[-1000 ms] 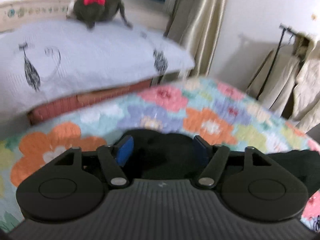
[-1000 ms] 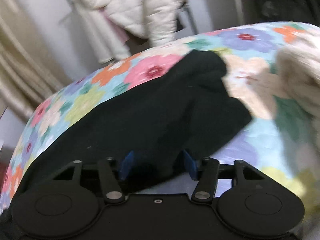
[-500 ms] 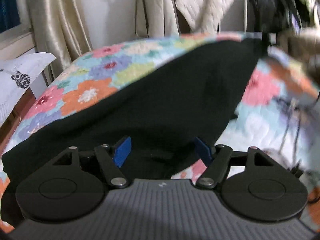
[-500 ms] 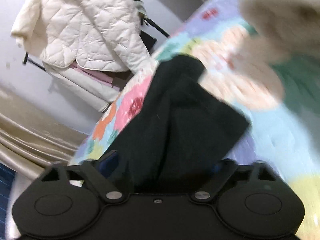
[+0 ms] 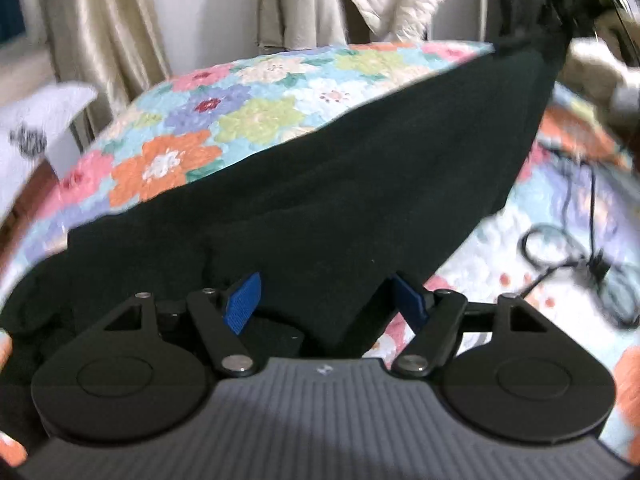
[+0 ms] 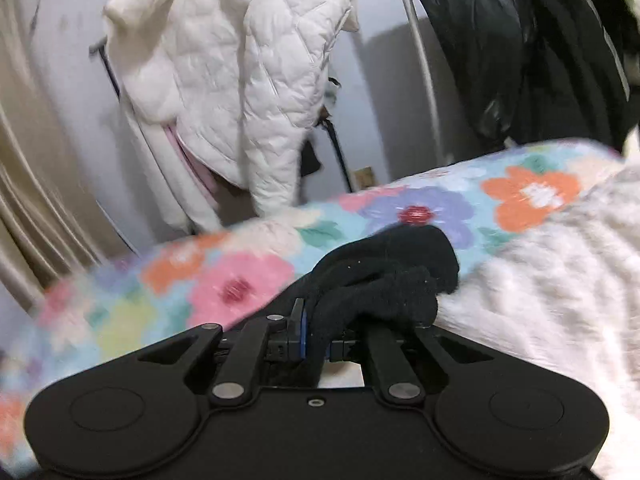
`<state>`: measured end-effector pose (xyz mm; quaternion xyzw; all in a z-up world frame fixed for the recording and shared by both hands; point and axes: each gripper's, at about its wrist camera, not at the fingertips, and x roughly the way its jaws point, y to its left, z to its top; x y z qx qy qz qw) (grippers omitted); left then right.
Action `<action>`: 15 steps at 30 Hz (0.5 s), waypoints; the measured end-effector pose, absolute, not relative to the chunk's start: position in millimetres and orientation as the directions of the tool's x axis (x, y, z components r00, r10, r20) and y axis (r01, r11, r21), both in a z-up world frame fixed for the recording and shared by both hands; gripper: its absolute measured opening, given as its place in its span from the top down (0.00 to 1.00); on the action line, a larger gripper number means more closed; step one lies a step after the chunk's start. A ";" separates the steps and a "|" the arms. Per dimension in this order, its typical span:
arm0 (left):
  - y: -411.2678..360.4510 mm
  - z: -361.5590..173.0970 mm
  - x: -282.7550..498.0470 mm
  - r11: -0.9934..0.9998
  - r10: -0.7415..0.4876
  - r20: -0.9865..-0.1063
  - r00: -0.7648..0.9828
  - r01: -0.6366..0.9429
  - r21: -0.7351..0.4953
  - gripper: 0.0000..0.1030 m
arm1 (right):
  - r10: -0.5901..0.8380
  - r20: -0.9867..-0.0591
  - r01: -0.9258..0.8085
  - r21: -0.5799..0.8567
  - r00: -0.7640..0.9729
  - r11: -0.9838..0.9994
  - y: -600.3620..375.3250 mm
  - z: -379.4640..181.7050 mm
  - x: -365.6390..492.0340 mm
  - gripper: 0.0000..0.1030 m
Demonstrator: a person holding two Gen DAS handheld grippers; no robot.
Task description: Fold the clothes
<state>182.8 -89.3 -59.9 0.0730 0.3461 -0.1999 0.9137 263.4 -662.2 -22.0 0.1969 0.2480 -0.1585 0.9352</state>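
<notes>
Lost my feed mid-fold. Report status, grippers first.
Right gripper jaws shut on a bunched end of the black garment. Left gripper jaws open over the near edge, no grip. Black cable loose on the floral quilt beside it.

The left gripper has a grey ribbed body with a small white mark, two round black discs, black link arms with silver screws, and blue pads. The right gripper is all black, with matching discs, silver screws and blue pad edges.

The right tool pinches bunched black cloth above the floral quilt.
</notes>
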 end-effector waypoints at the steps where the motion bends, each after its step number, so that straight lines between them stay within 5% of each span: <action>1: -78.5 -55.5 186.8 0.923 -0.331 -0.648 0.686 0.377 -0.073 0.30 | -0.208 -0.519 0.401 0.294 0.829 0.868 -660.4 -19.5 259.4 0.92; 4: -43.2 -42.5 193.7 0.958 -0.287 -0.608 0.741 0.216 -0.190 0.30 | -0.183 -0.447 0.310 0.231 0.876 0.922 -620.9 7.8 256.3 0.91; 9: 13.1 -21.7 188.9 0.952 -0.154 -0.600 0.785 -0.044 -0.302 0.30 | 0.050 -0.358 0.008 0.159 0.932 0.987 -485.8 53.9 263.1 0.91; 15: 67.9 -25.2 154.3 0.856 -0.205 -0.523 0.827 -0.108 -0.506 0.30 | 0.284 -0.294 -0.241 0.173 0.913 0.955 -293.5 41.4 268.1 0.91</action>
